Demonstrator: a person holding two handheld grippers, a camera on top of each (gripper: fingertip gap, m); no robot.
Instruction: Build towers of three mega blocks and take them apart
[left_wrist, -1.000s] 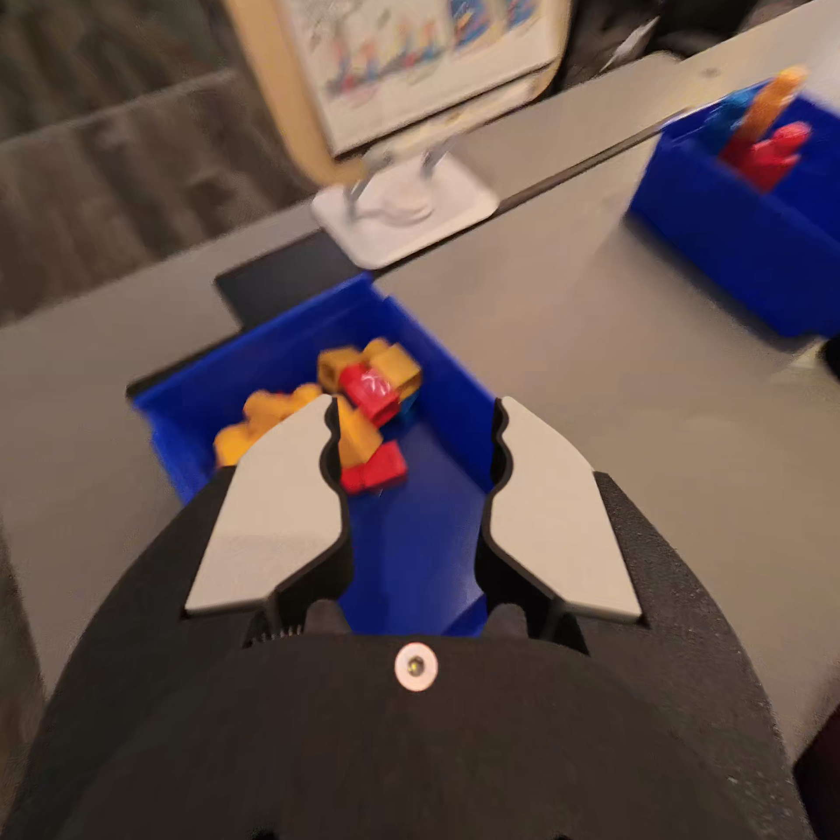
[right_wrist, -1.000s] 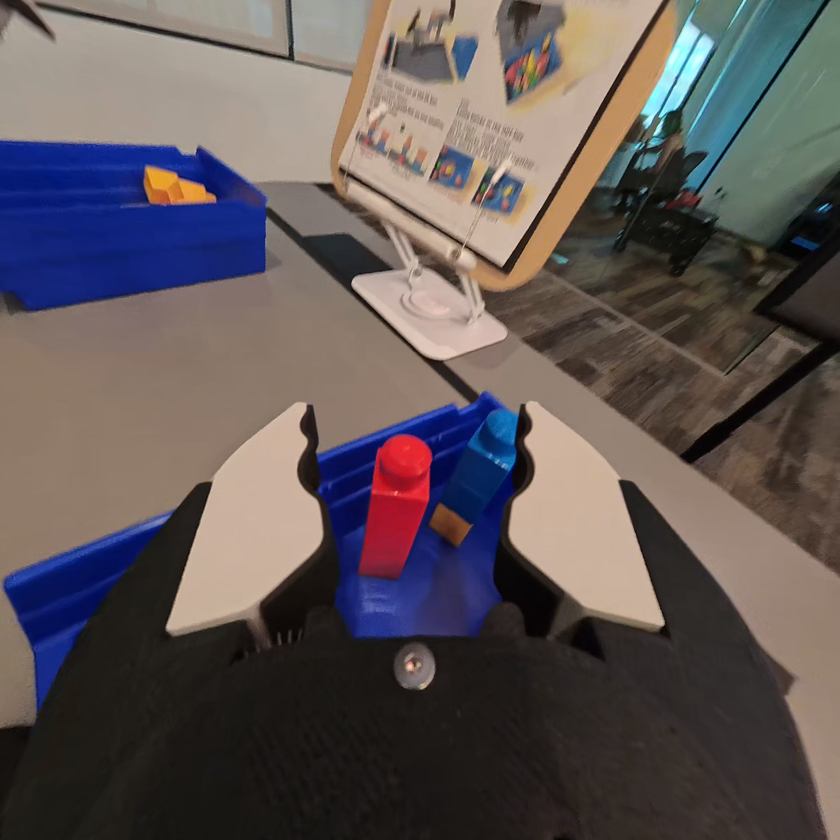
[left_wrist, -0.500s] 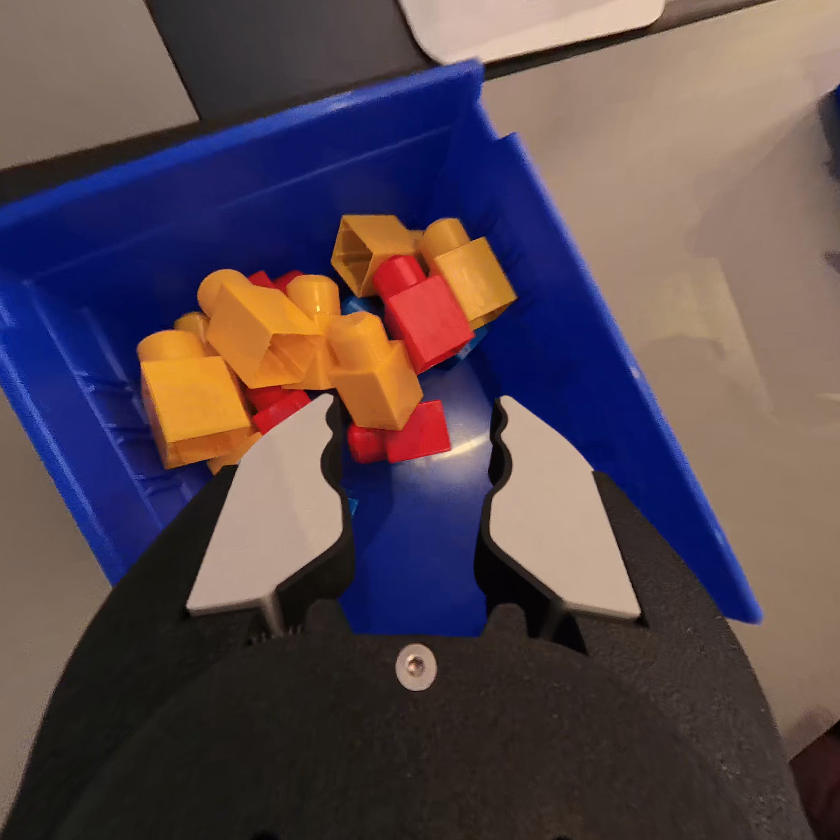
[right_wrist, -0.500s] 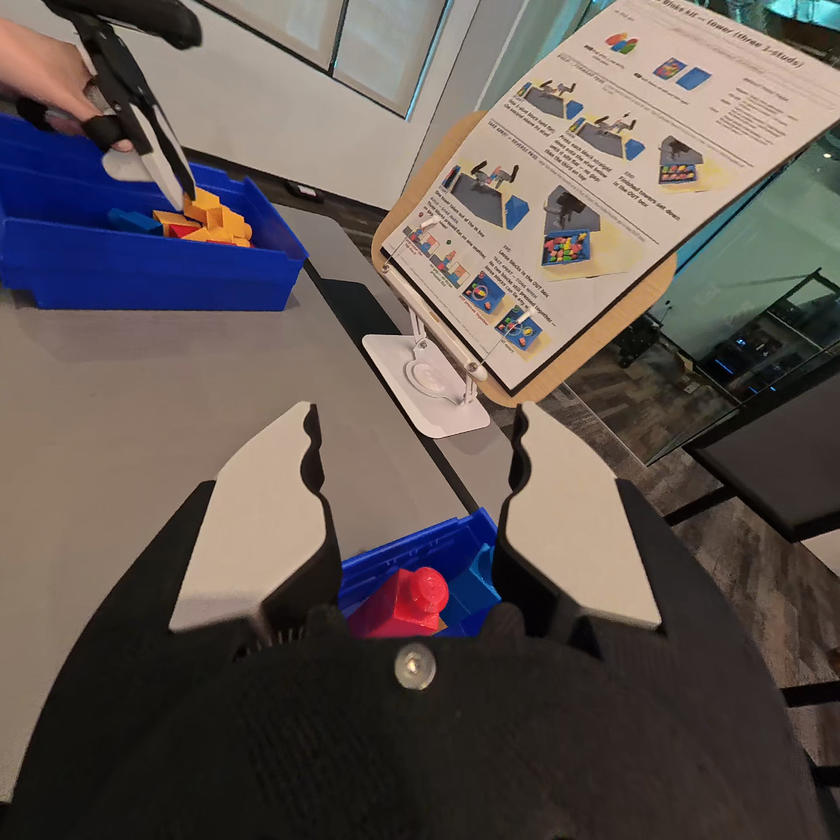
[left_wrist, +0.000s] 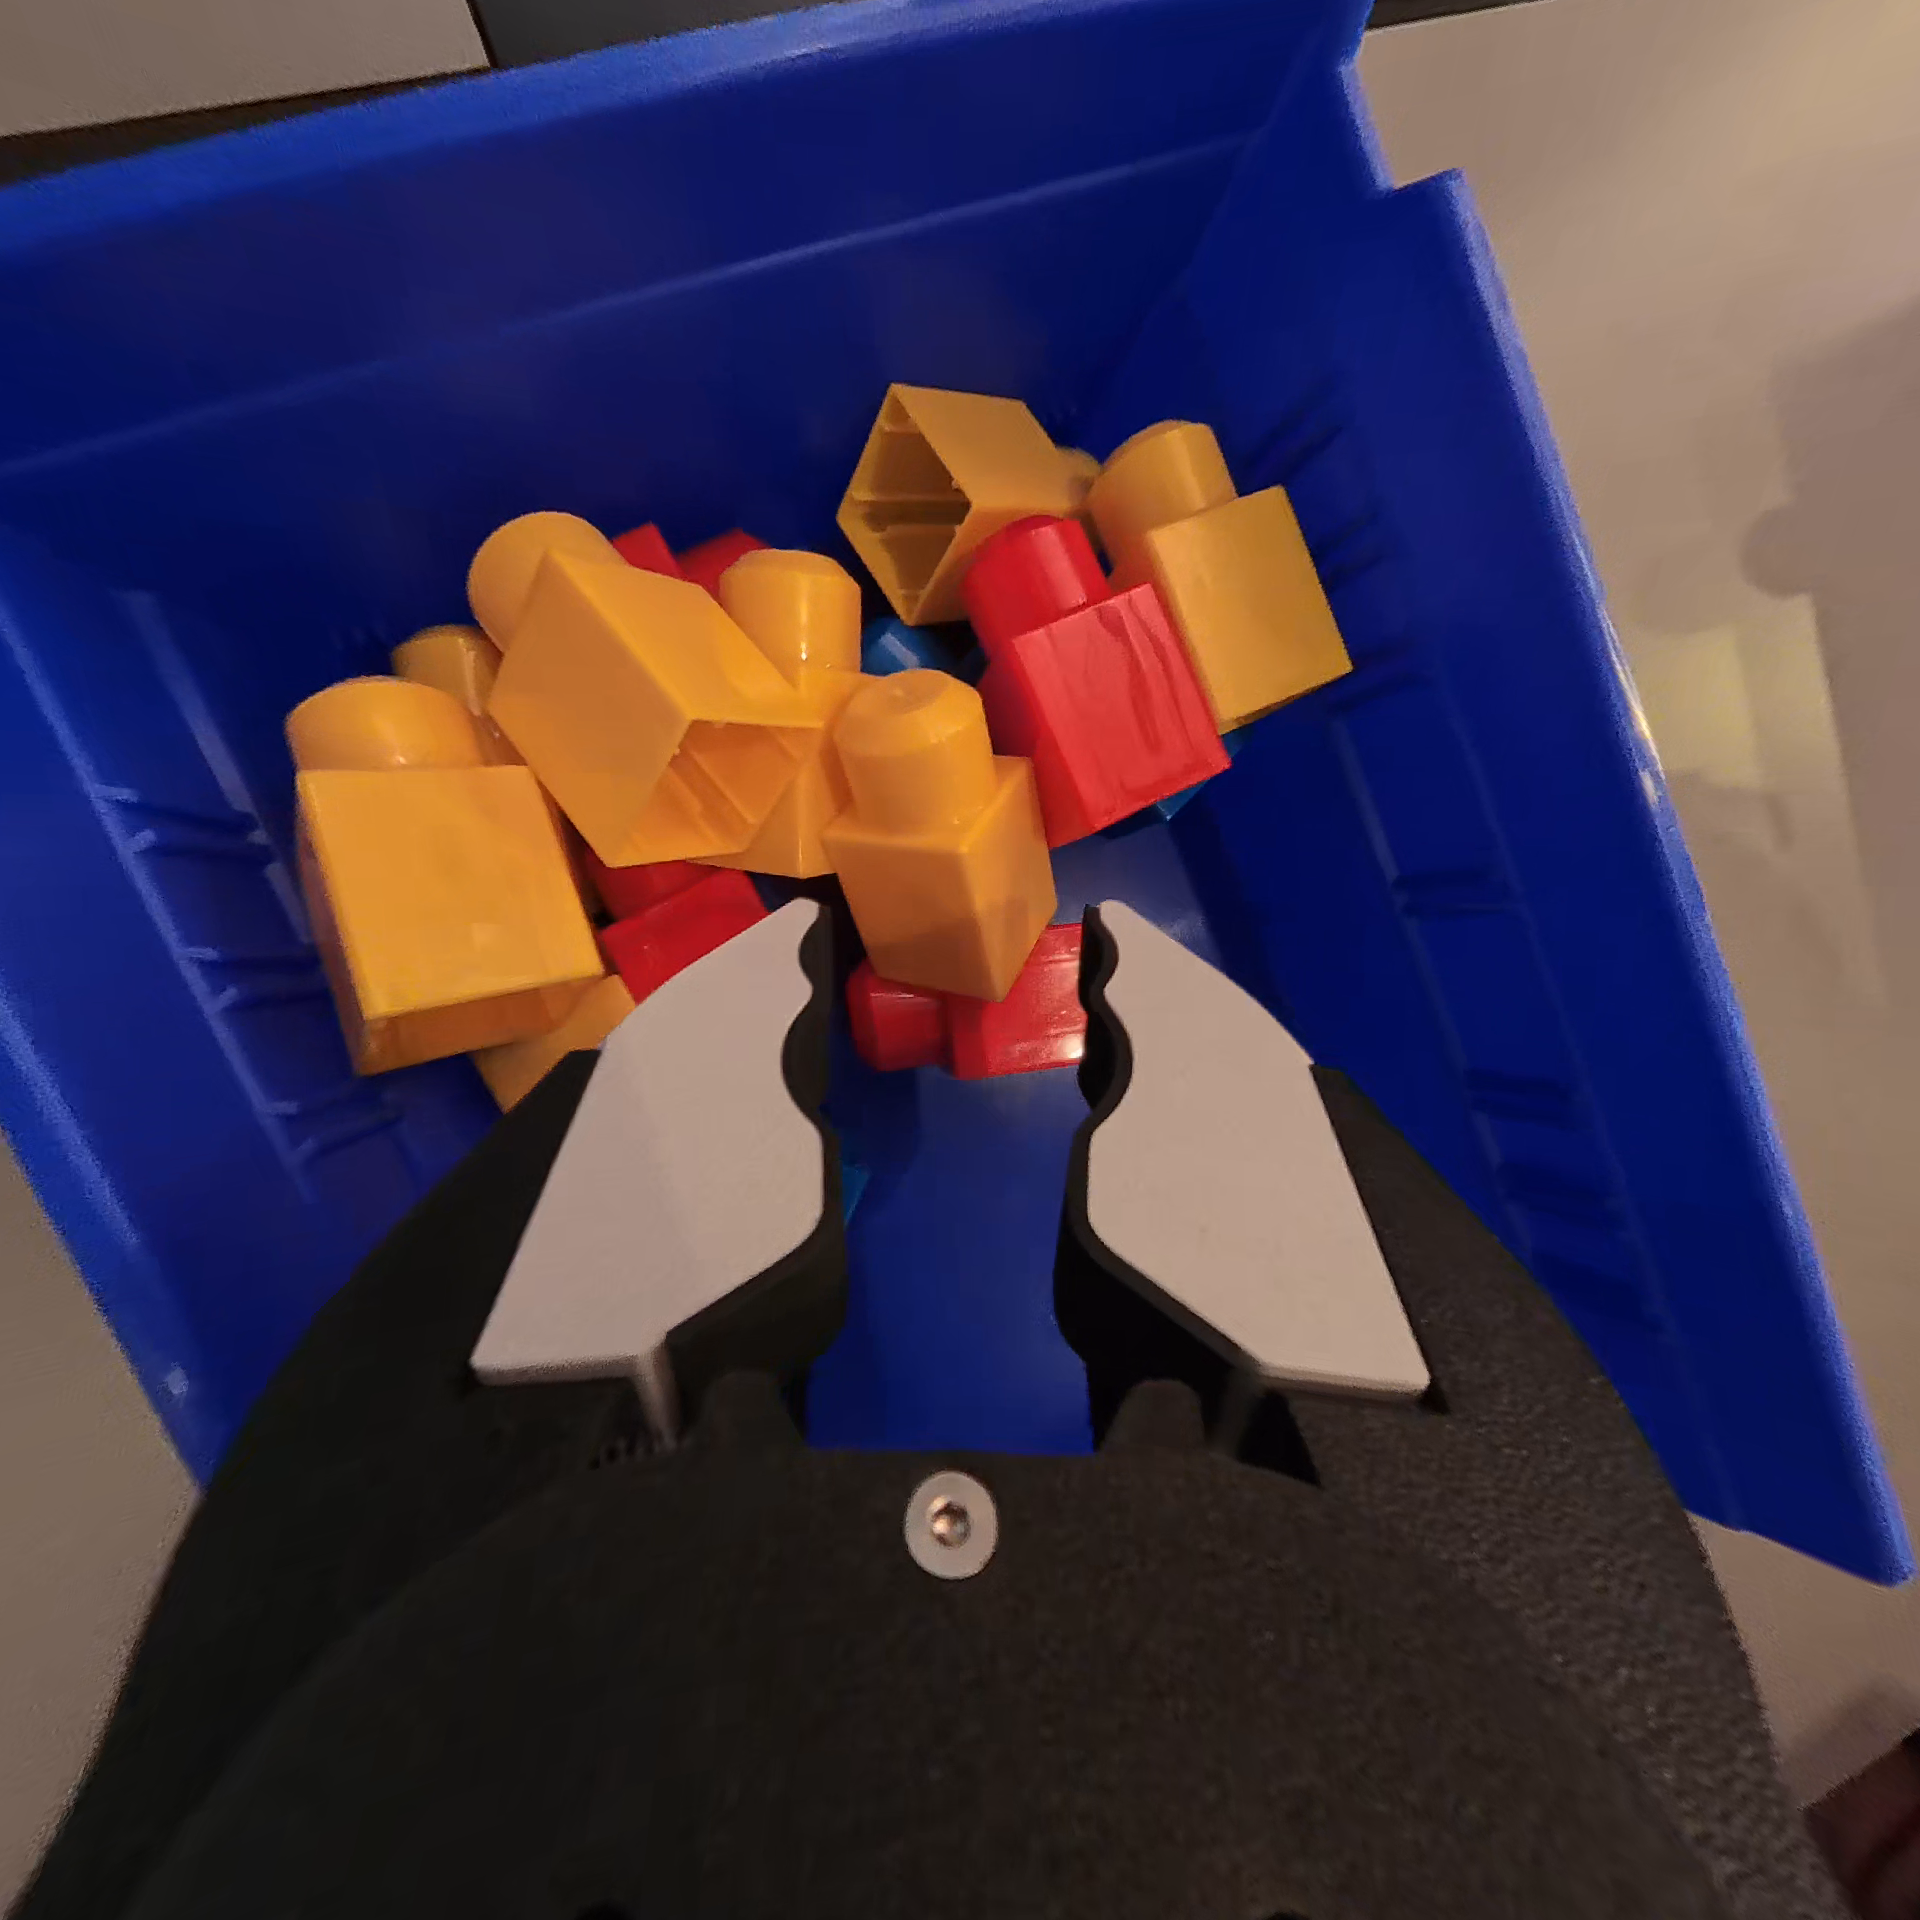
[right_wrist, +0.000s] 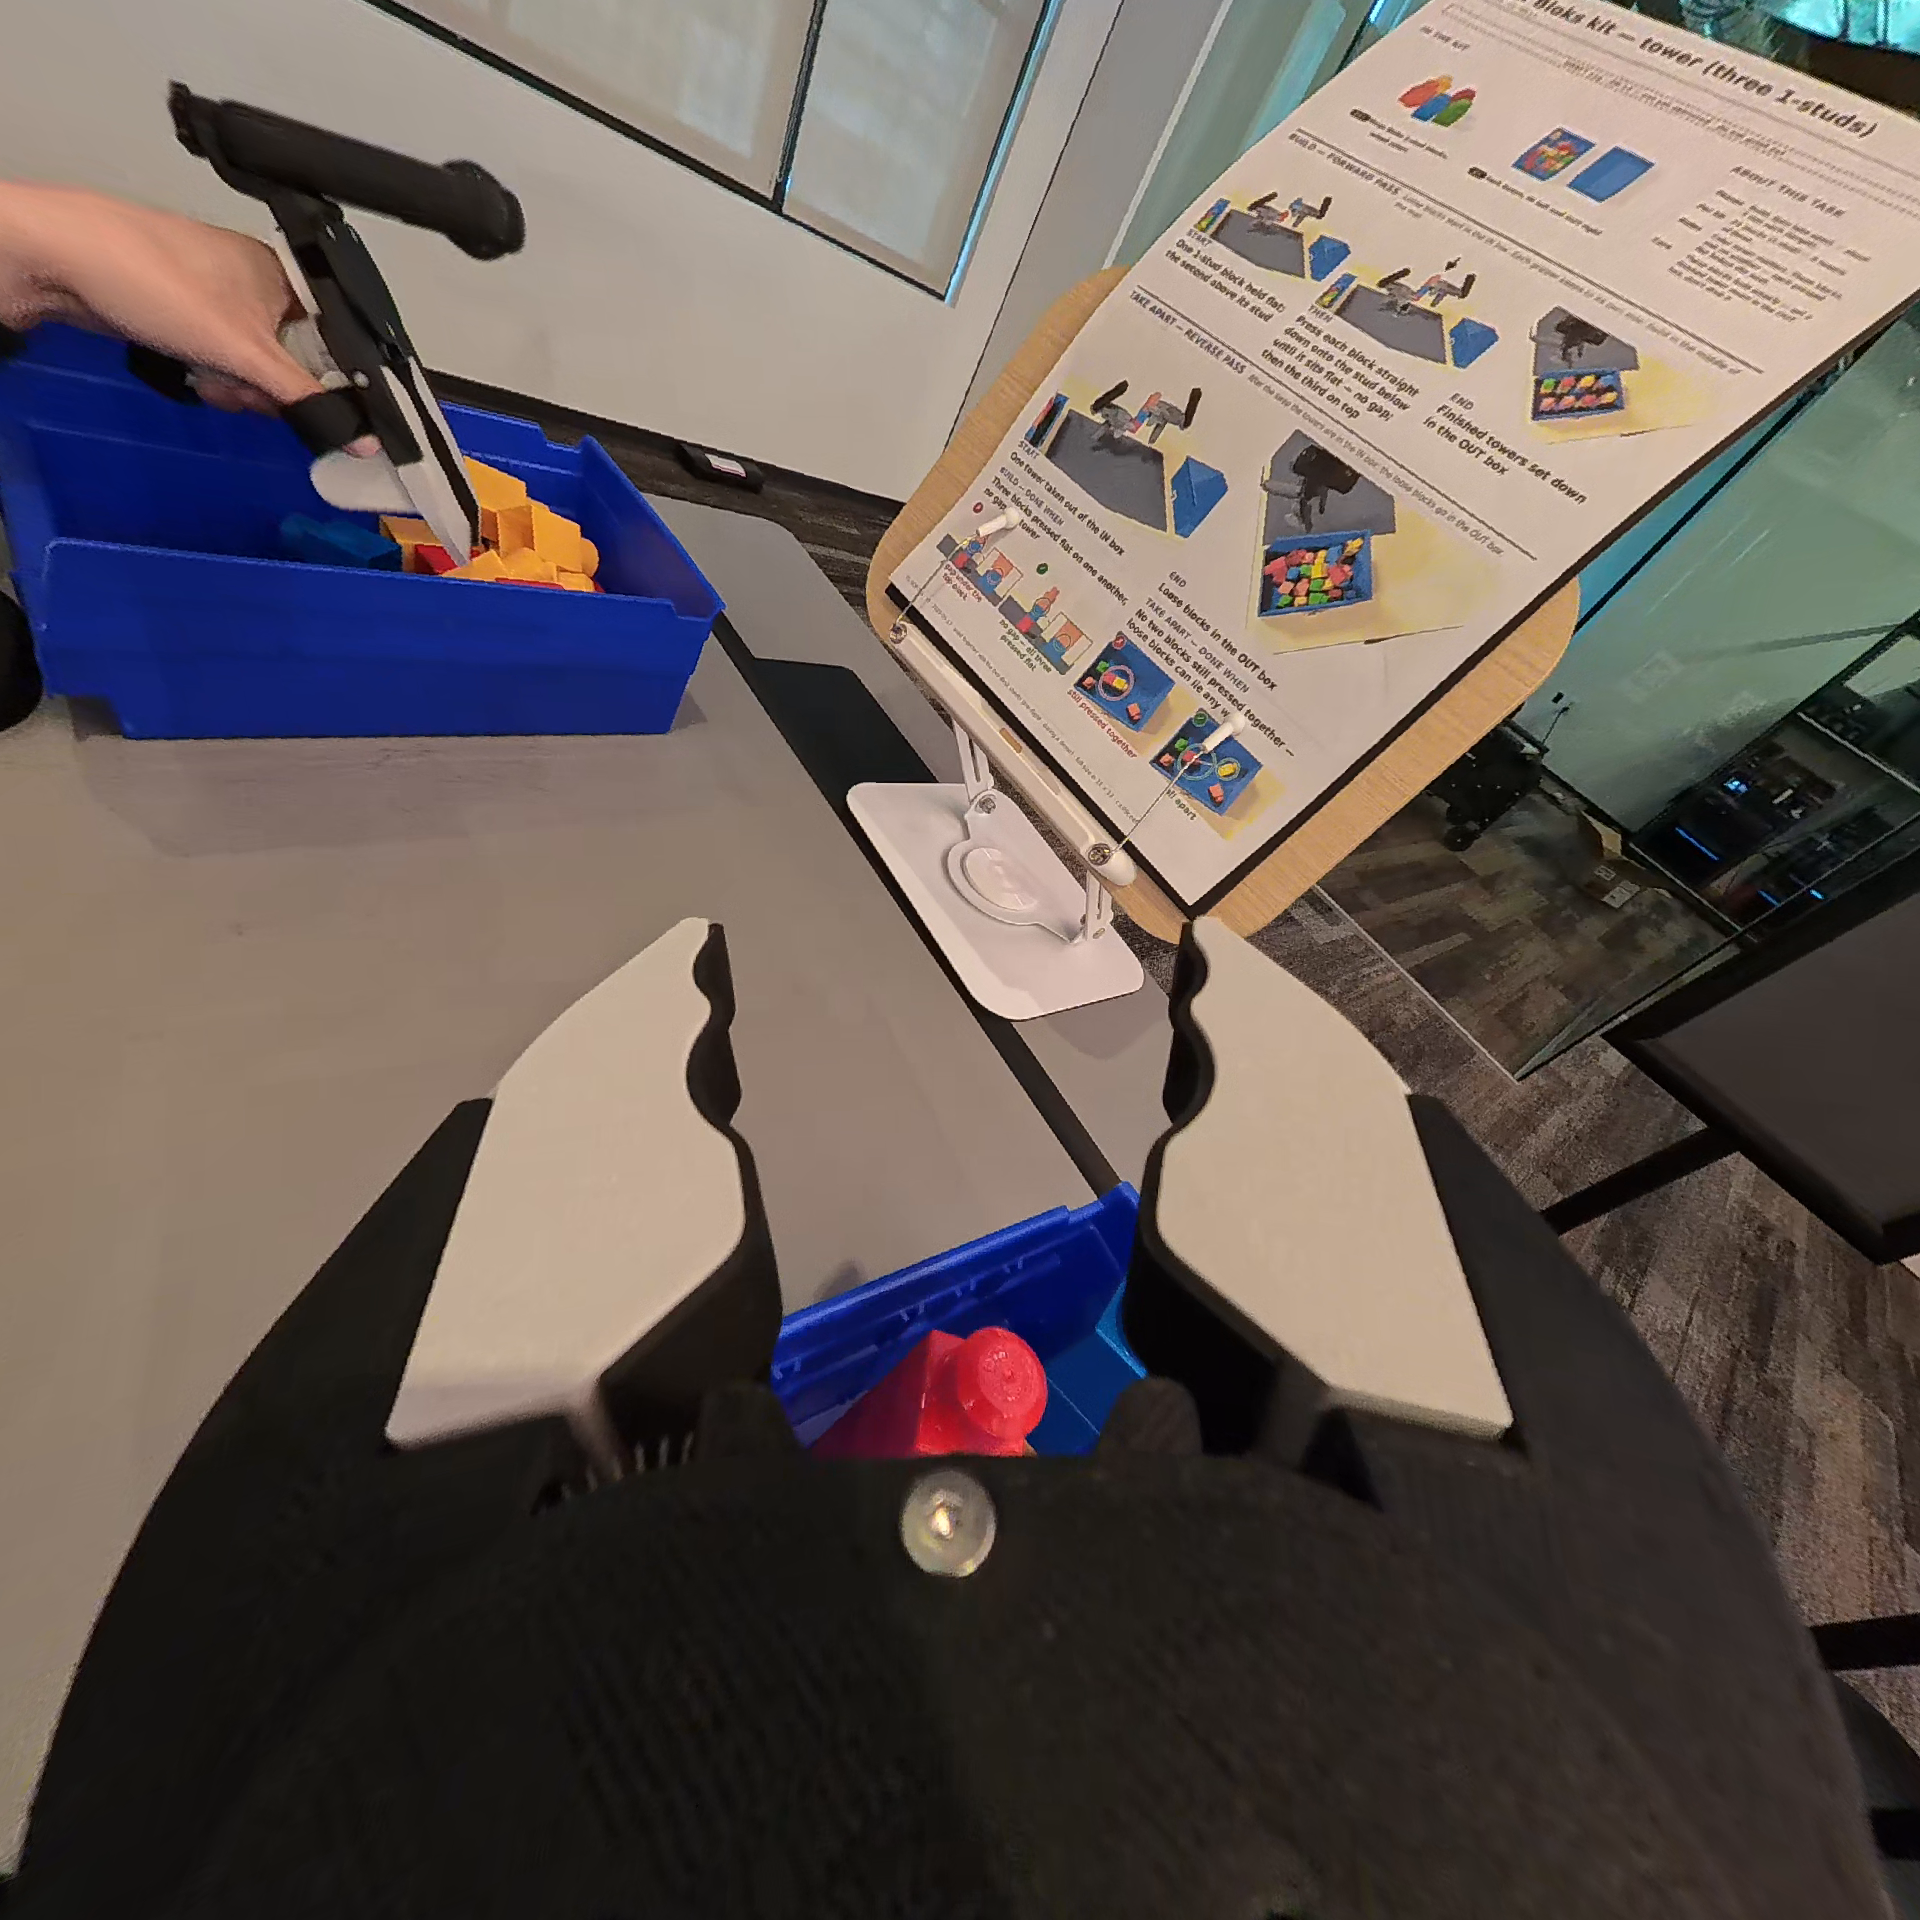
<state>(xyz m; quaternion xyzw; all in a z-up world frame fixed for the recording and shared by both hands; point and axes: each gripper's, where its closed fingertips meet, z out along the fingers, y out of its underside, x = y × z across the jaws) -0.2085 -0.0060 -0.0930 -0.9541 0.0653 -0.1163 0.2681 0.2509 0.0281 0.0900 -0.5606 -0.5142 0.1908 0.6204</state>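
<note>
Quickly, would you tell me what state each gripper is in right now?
Left gripper: open, a red block between its fingertips, not gripped.
Right gripper: open, holding nothing.

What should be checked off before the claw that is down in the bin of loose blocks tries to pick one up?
1. Left claw is inside the blue bin: ok.
2. A block lies between its fingers: ok, a yellow block on top and a red block under it sit in the gap.
3. Only one block will be caught: not ok, both sit in the gap.
4. Pads press on a block: cannot tell; the right finger meets the red block, while a gap shows at the left one.
5. Right claw is free to help: ok, wide open with nothing between its fingertips.
6. Table between the bins has room for building: ok.
</note>
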